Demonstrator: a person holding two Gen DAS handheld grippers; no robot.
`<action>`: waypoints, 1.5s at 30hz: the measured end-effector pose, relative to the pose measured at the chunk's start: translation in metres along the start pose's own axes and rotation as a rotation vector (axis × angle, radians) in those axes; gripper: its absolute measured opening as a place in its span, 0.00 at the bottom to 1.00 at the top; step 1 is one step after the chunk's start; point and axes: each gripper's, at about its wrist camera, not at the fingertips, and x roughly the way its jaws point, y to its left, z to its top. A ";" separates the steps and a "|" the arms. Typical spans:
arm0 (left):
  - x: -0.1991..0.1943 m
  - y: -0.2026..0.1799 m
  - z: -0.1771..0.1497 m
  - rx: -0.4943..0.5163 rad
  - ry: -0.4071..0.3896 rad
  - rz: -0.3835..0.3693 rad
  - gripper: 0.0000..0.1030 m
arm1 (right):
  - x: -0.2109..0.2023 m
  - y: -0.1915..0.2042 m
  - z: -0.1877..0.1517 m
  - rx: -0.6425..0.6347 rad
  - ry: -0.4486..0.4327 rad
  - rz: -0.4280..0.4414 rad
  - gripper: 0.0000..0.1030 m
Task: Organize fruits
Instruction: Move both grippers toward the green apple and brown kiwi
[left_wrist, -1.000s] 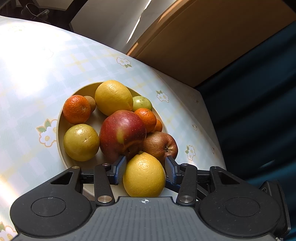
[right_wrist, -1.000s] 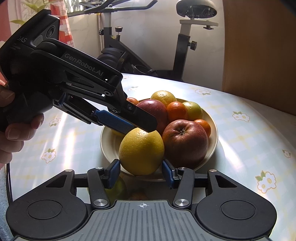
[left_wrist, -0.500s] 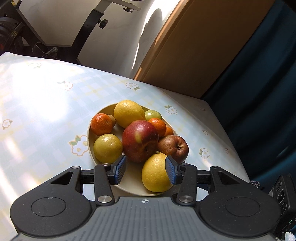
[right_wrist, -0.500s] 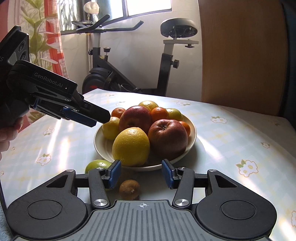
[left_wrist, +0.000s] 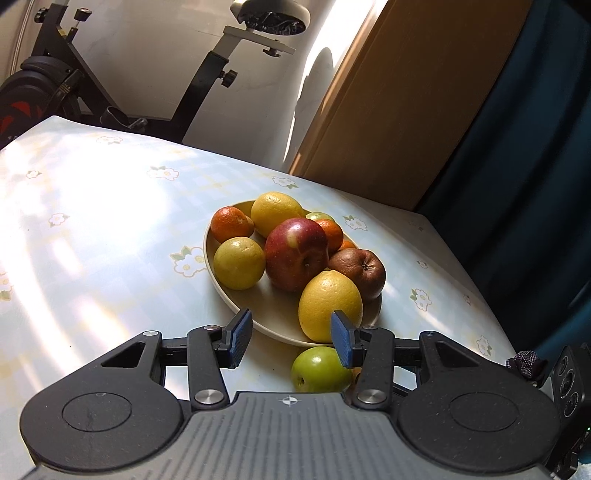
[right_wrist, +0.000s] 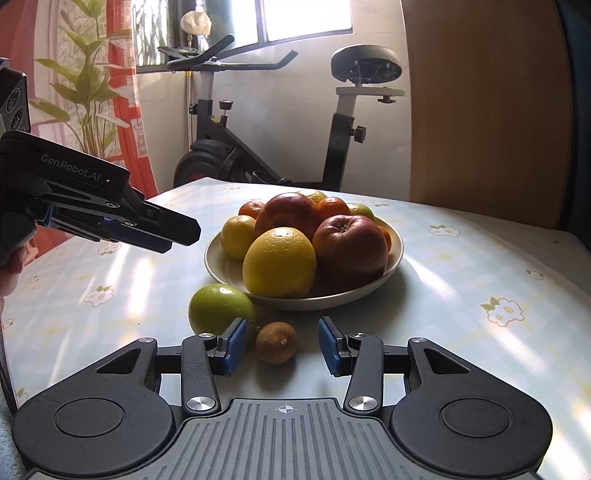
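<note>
A cream bowl (right_wrist: 369, 291) on the flowered tablecloth holds red apples, a yellow citrus (right_wrist: 279, 262), oranges and smaller fruit. On the table in front of it lie a green apple (right_wrist: 221, 308) and a small brown fruit (right_wrist: 277, 347). My right gripper (right_wrist: 281, 347) is low over the table. Its jaws are closing with the brown fruit between them, and the pads do not touch it. My left gripper (left_wrist: 290, 338) is open and empty just short of the bowl (left_wrist: 258, 314). The green apple (left_wrist: 319, 369) sits below its right finger. The left gripper (right_wrist: 162, 232) hovers left of the bowl.
An exercise bike (right_wrist: 332, 122) stands behind the table, with a wooden panel (right_wrist: 480, 110) and a dark curtain (left_wrist: 517, 166) to the right. A plant and a red curtain are at the far left. The table edge (left_wrist: 480, 295) runs close on the right.
Both grippers have drawn back from the bowl. The left one left the yellow citrus in the bowl. The green apple and brown fruit came into view, and the right jaws have narrowed.
</note>
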 end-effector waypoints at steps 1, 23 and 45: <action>0.000 0.000 -0.001 -0.005 -0.006 0.007 0.47 | 0.001 0.001 -0.001 -0.005 0.006 -0.001 0.36; 0.005 -0.011 -0.020 0.026 0.005 0.013 0.49 | 0.011 -0.010 -0.002 0.053 0.059 0.009 0.28; 0.009 -0.012 -0.022 0.036 0.023 0.018 0.49 | 0.005 -0.019 -0.003 0.116 0.015 0.031 0.23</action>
